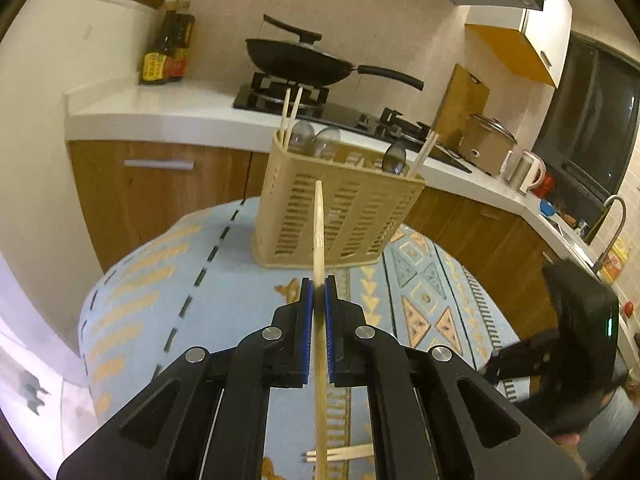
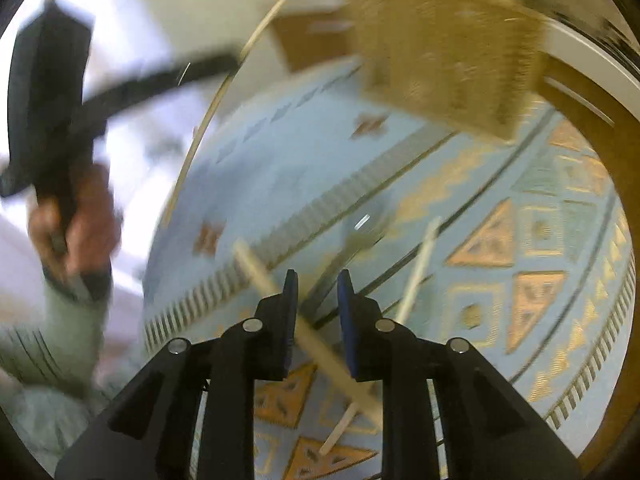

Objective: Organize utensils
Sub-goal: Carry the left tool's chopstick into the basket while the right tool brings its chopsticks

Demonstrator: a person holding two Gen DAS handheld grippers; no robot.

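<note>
Over the patterned tablecloth point(image 1: 224, 280), the left gripper point(image 1: 319, 292) has its fingers clamped on a chopstick point(image 1: 319, 232) aimed at the slotted utensil holder point(image 1: 340, 208); best to tip it vertical before dropping. The right gripper point(image 2: 317, 280) hangs slightly open over loose chopsticks point(image 2: 256, 268), gripping nothing.

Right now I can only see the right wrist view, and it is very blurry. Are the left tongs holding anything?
Observer: Yes. The left tongs are shut on one wooden chopstick, which points towards the beige utensil basket.
Visitor: Is anything in that basket already?
Observer: More chopsticks stand at both ends of it, with what look like clear spoons between them.
Visitor: And what is behind it?
Observer: A black wok sitting on a gas stove.
</note>
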